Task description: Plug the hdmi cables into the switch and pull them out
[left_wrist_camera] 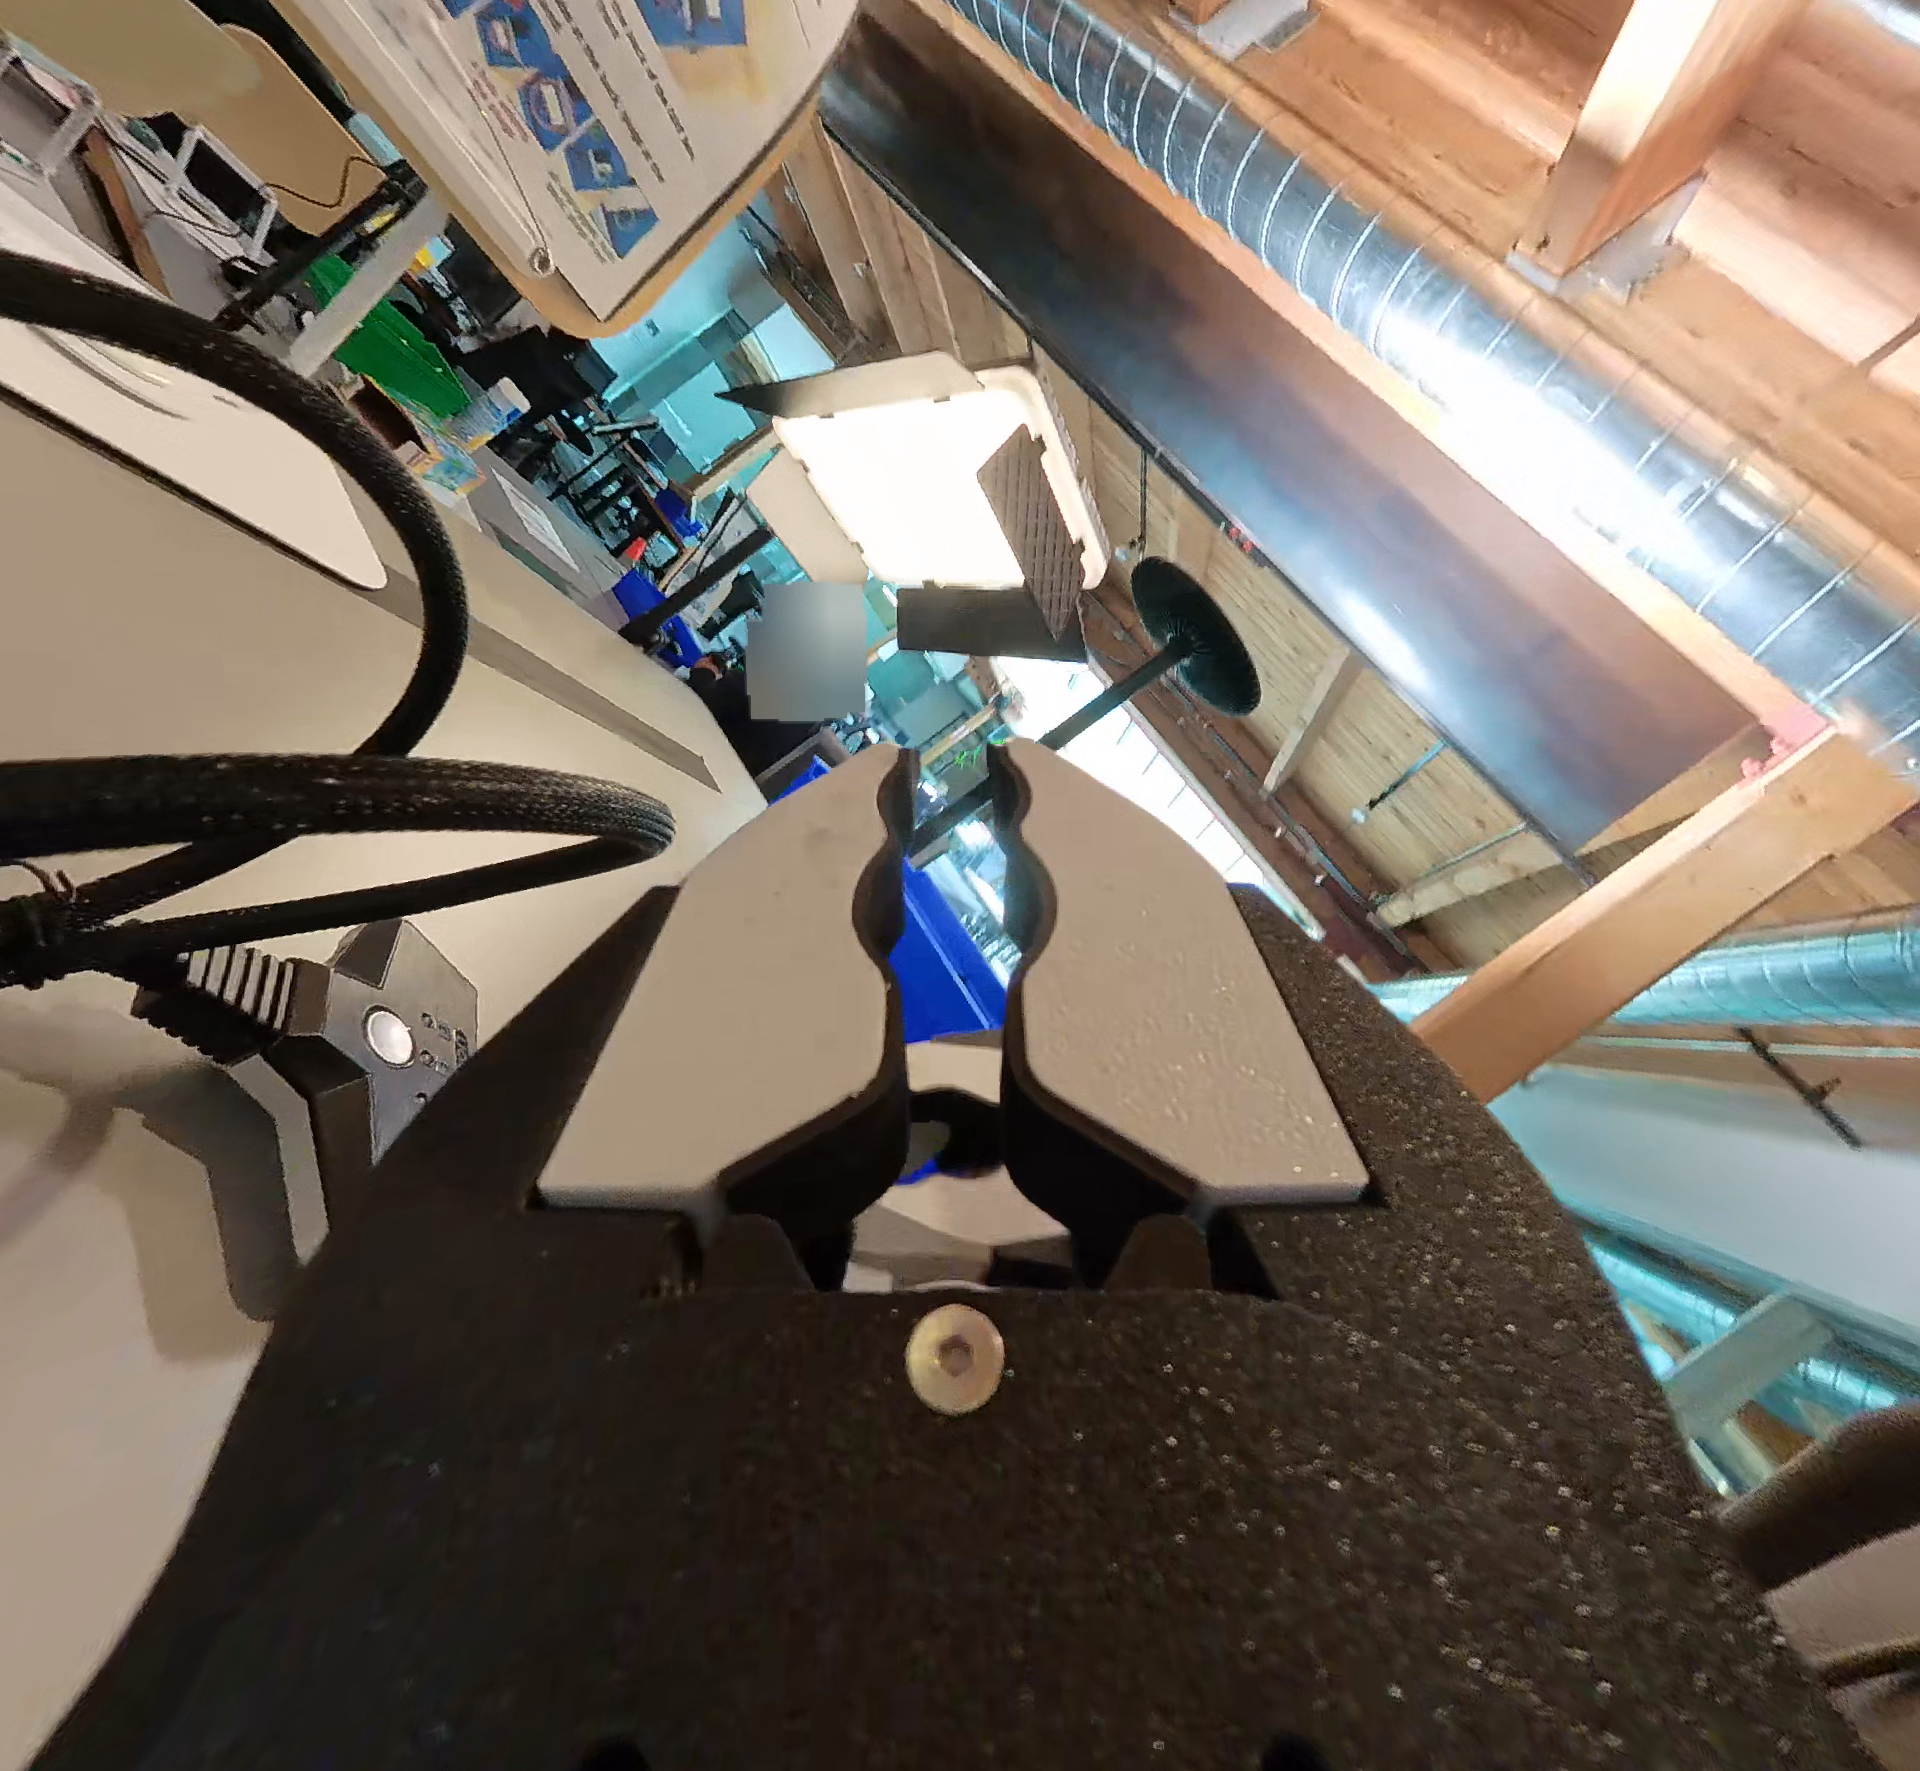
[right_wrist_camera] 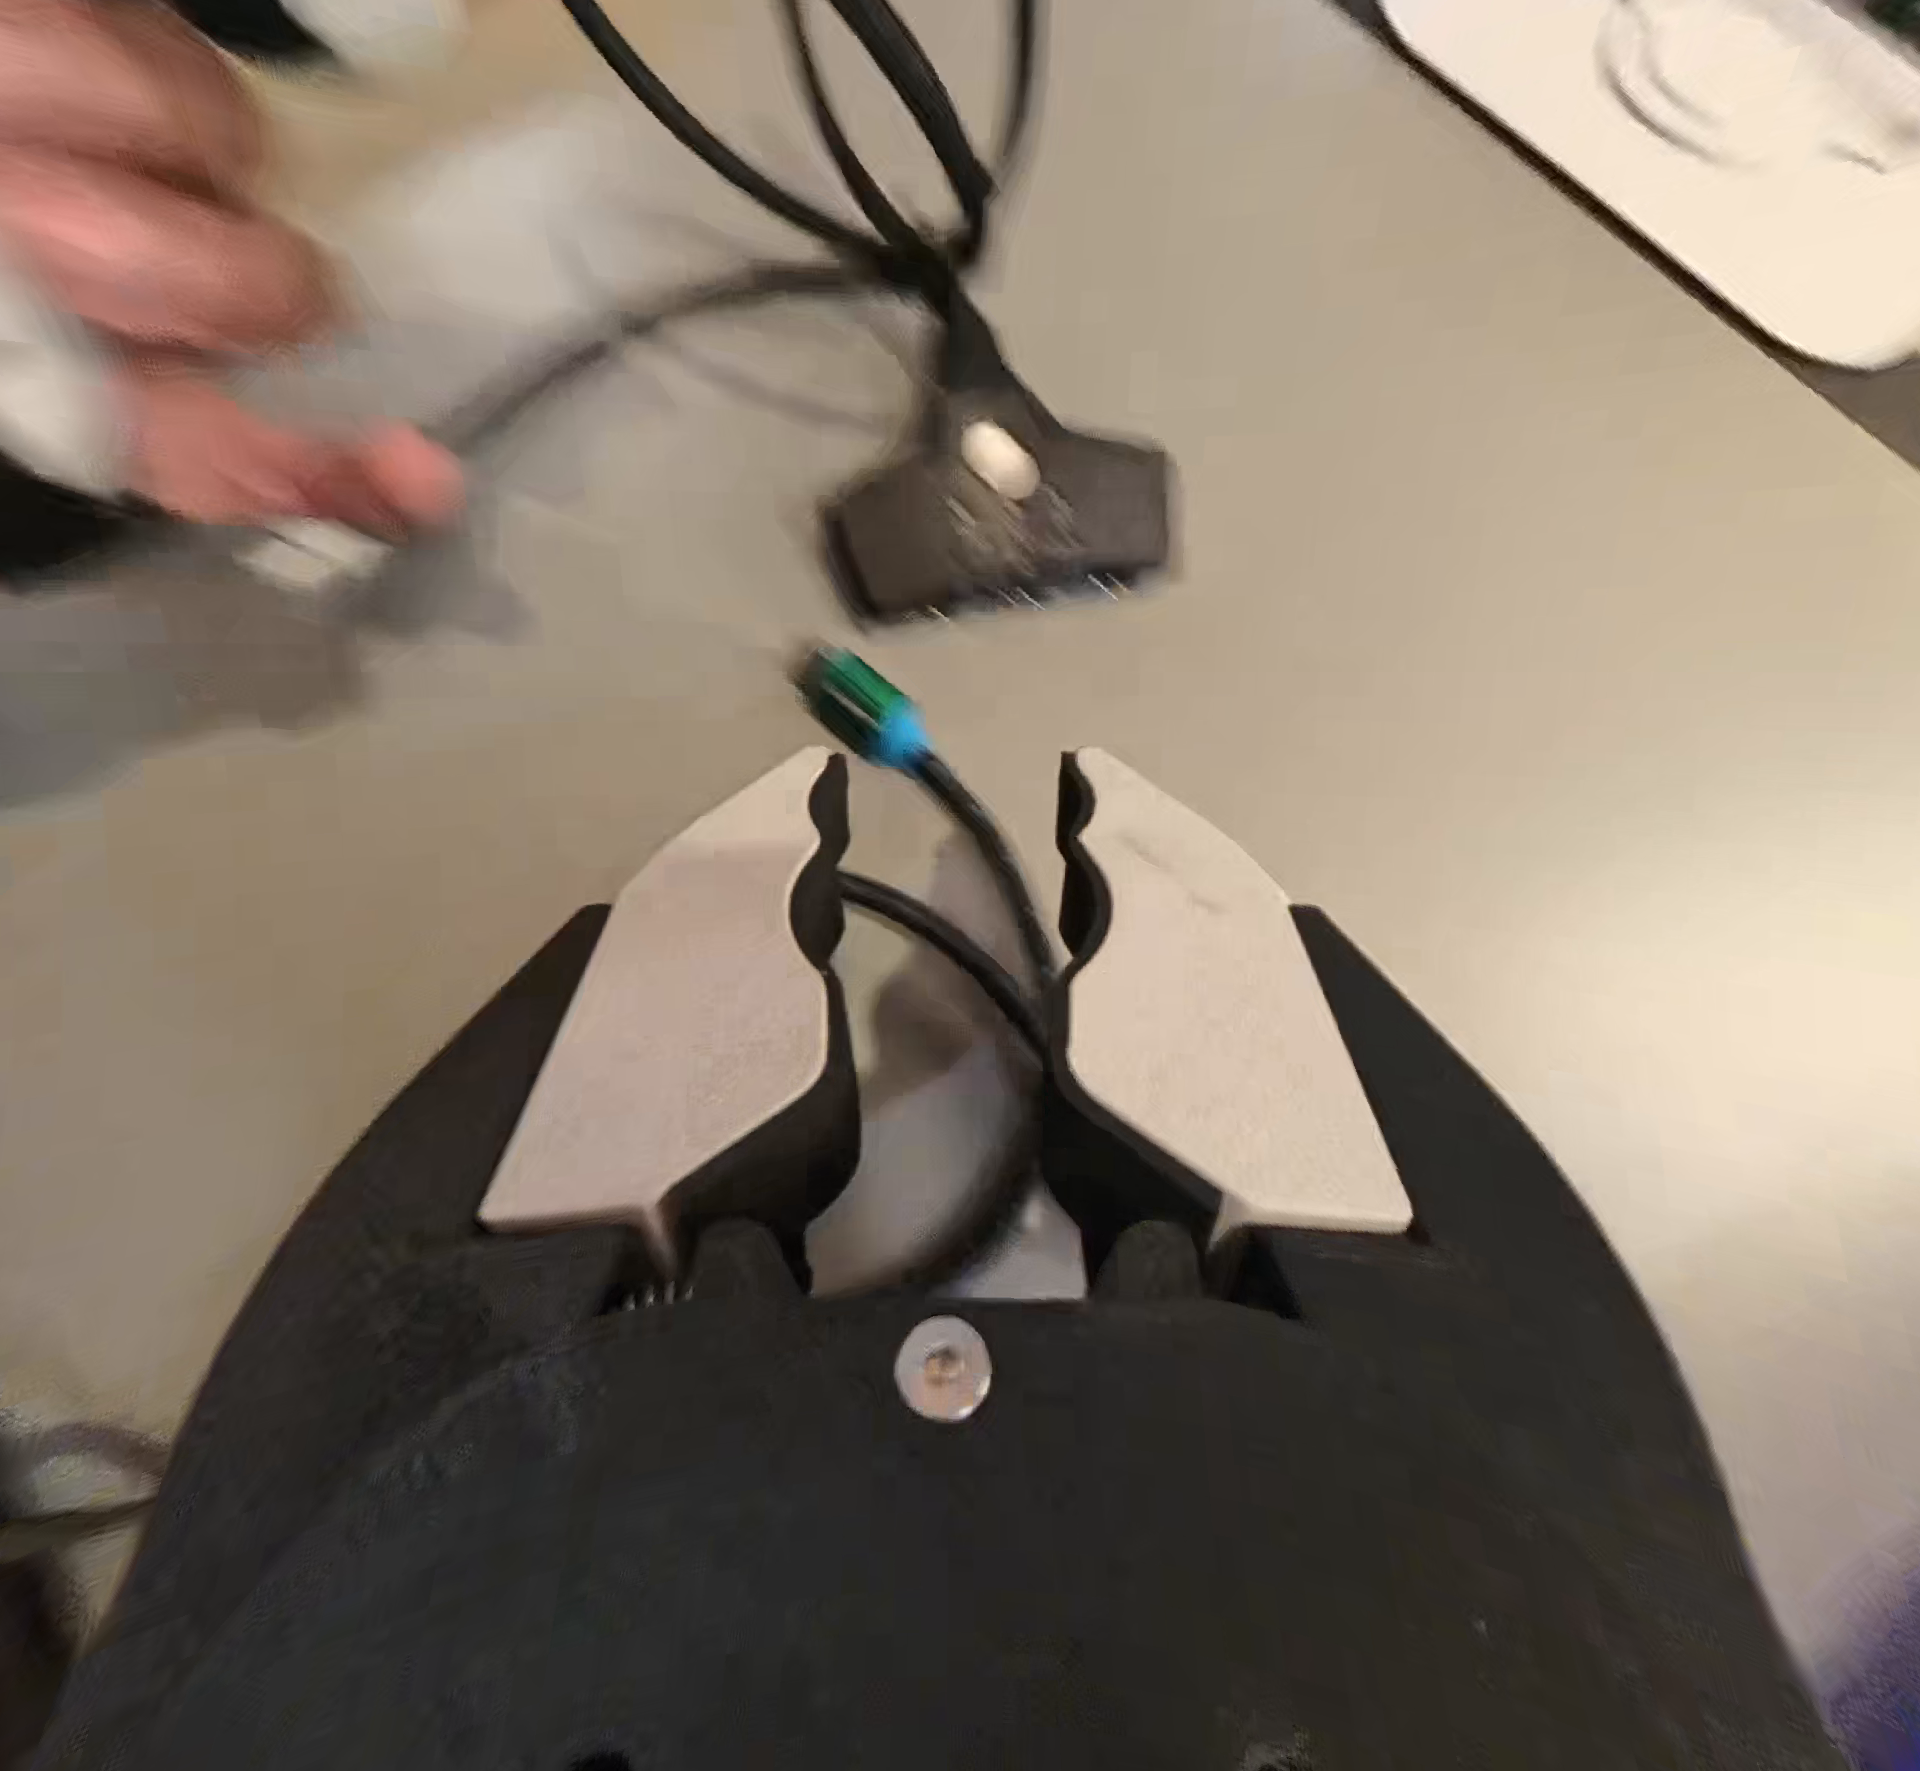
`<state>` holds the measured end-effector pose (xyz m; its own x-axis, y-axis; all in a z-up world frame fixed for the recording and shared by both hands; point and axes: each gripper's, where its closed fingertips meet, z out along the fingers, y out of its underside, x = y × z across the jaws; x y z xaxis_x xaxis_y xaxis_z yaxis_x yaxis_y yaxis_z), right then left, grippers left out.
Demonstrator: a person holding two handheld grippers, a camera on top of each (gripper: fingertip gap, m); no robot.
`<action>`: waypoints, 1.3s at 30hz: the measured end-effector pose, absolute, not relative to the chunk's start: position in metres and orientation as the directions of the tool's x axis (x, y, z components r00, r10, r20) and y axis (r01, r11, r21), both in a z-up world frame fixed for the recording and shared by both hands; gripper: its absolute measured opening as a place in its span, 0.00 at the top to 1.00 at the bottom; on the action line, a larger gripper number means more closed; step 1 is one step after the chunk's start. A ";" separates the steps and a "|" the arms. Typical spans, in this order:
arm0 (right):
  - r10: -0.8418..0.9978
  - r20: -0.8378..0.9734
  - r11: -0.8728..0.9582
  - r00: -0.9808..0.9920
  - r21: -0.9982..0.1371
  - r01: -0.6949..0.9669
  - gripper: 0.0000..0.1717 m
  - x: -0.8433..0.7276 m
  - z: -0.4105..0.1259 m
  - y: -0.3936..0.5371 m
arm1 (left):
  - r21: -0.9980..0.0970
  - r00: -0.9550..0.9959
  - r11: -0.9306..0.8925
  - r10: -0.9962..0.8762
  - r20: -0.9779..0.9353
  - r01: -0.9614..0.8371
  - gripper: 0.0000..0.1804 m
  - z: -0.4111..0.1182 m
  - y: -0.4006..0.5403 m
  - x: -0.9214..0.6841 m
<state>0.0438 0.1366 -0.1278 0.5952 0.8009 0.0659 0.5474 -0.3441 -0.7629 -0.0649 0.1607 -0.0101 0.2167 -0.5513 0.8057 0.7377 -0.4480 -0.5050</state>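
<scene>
While the left gripper (left_wrist_camera: pixel 951 765) tilts up toward the ceiling ducts (left_wrist_camera: pixel 1351 246), its jaws stand narrowly parted with only background showing between them. Black braided cables (left_wrist_camera: pixel 416 786) and a black hub (left_wrist_camera: pixel 364 1025) lie on the beige table (left_wrist_camera: pixel 156 682) beside it. Over the same table, the right gripper (right_wrist_camera: pixel 951 776) is open; a thin black cable (right_wrist_camera: pixel 997 848) with a green-and-blue plug (right_wrist_camera: pixel 857 698) runs between its fingers unclamped, near the hub. A blurred hand (right_wrist_camera: pixel 156 267) is at left.

Left tool (left_wrist_camera: pixel 954 765) tilted upward, narrowly parted; right tool (right_wrist_camera: pixel 954 776) open.
</scene>
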 end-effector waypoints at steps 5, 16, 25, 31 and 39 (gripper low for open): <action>0.929 -0.346 -0.355 0.133 -0.933 0.055 0.79 -0.038 -0.055 0.055 | -0.341 0.062 -0.476 -0.508 0.859 0.811 0.92 -0.010 0.166 -0.067; 0.915 -0.348 -0.388 -0.205 -0.900 -0.199 0.93 -0.068 -0.035 0.009 | -0.175 -0.051 -0.498 -0.407 0.912 0.849 0.71 -0.025 0.171 -0.070; 0.863 -0.406 -0.497 -0.300 -0.788 -0.364 1.00 -0.066 -0.022 0.016 | -0.003 -0.230 -0.385 -0.559 0.797 0.923 0.62 0.012 0.168 -0.099; 0.871 -0.385 -0.479 -0.306 -0.803 -0.356 1.00 -0.064 -0.020 0.009 | 0.093 -0.384 -0.425 -0.677 0.628 0.900 0.62 0.027 0.155 -0.107; 0.913 -0.329 -0.392 -0.239 -0.870 -0.300 0.96 -0.065 -0.014 -0.002 | 0.071 -0.472 -0.527 -0.685 0.554 0.847 0.74 0.040 0.145 -0.095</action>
